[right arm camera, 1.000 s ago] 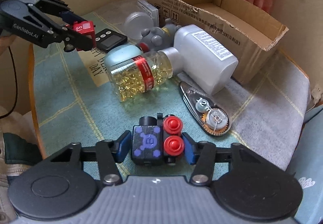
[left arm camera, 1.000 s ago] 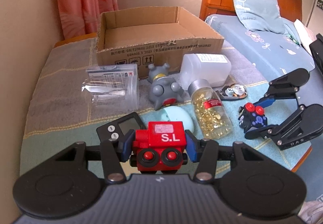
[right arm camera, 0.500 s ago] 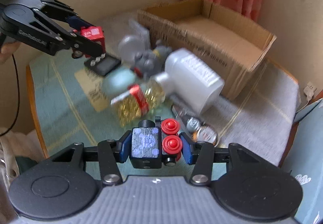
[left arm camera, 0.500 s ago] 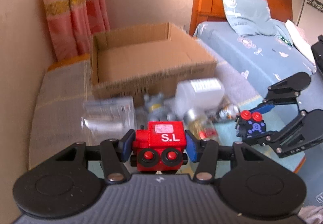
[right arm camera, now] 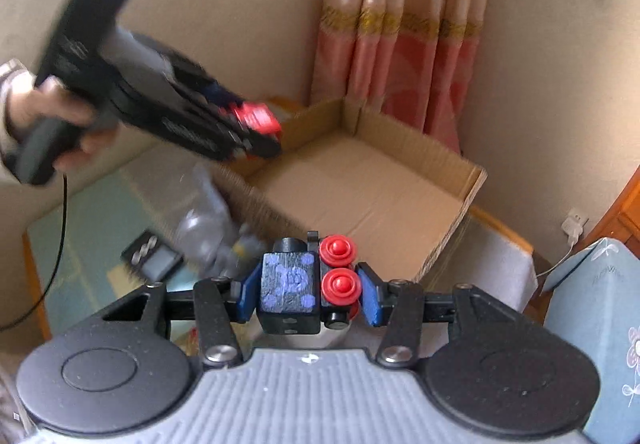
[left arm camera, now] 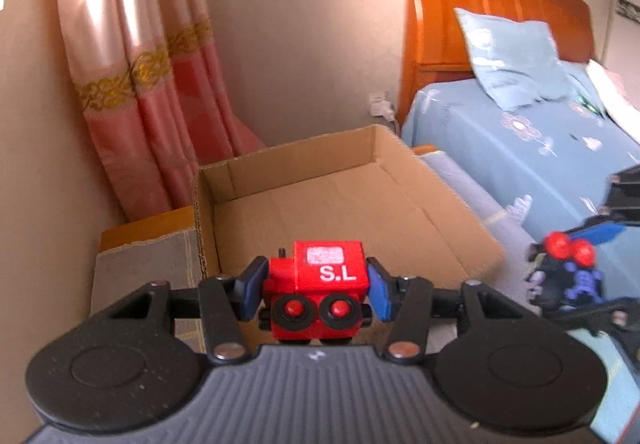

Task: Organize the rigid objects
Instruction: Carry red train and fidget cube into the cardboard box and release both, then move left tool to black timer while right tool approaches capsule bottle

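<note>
- Left gripper point(left arm camera: 316, 290): jaws just easing apart around red toy block point(left arm camera: 318, 294); cardboard box point(left arm camera: 340, 203) now fills centre frame.
- Right gripper point(right arm camera: 306, 290): clamped on black toy block point(right arm camera: 290, 286), raised; clutter slipped to lower left.

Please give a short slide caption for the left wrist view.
Left tongs carry a red toy block above the open cardboard box.

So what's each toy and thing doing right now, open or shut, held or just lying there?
Red toy train: between the left tongs, which have just been opening.
Black toy train: clamped in the right tongs.
Cardboard box: open, nothing visible inside.
Grey figurine: on the table, blurred.
Small digital timer: lying flat.
</note>
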Demonstrator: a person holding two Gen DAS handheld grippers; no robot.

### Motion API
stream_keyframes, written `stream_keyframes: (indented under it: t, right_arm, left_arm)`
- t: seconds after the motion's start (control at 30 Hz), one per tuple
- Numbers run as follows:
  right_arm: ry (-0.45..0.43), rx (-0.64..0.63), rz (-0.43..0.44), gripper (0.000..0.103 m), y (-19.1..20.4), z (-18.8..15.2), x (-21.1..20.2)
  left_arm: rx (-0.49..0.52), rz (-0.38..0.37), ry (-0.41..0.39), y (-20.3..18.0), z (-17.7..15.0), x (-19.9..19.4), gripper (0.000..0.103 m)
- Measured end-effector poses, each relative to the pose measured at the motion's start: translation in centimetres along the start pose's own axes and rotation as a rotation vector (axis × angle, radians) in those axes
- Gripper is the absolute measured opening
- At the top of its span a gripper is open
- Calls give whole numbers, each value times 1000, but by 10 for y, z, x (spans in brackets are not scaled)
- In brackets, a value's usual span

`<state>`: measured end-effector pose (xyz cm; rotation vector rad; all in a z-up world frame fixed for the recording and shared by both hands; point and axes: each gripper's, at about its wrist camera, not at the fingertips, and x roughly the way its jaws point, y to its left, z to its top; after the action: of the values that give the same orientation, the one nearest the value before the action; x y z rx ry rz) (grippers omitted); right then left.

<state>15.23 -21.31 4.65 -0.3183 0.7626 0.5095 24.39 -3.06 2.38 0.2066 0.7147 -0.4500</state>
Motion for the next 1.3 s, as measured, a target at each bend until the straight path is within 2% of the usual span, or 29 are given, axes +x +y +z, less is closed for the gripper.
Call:
stream_keyframes:
  t: [0.03, 0.07, 0.1, 0.13, 0.23, 0.37, 0.53, 0.6, 0.63, 0.67, 0.87, 1.0, 1.3]
  right_arm:
    - [-5, 2, -2, 55, -2, 5, 2]
    - [-9, 6, -6, 55, -3, 10, 4]
    - [-13, 11, -9, 55, -5, 15, 7]
    - [-14, 16, -9, 55, -6, 19, 11]
    - [-12, 37, -4, 55, -12, 30, 25]
    - [-4, 77, -12, 55, -26, 44, 47]
    - [5, 124, -70, 56, -43, 72, 83]
    - [18, 139, -89, 76, -49, 81, 96]
    - [14, 150, -121, 96, -50, 83, 100]
    - [10, 157, -155, 103, -50, 84, 103]
    - [19, 264, -164, 103, -52, 64, 92]
    - [29, 305, -229, 103, -44, 45, 74]
    - [48, 438, -336, 103, -22, -27, 37]
  left_arm:
    - [-5, 17, -11, 0, -1, 4, 81]
    - [4, 37, -23, 0, -2, 5, 94]
    - [8, 58, -45, -2, -4, 3, 102]
    - [5, 66, -67, -2, -7, 0, 102]
    - [-39, 24, -82, 2, -15, -16, 102]
    - [-42, 86, -97, 2, -30, -38, 102]
    - [-35, 92, -109, -1, -53, -61, 102]
    - [-32, 87, -99, -4, -63, -64, 102]
    - [-27, 83, -91, -5, -66, -64, 102]
    - [-19, 80, -81, -7, -71, -65, 102]
    - [-1, 76, -41, -13, -94, -64, 102]
    - [-30, 78, -17, -13, -106, -65, 102]
    - [-105, 103, 20, -11, -131, -68, 102]
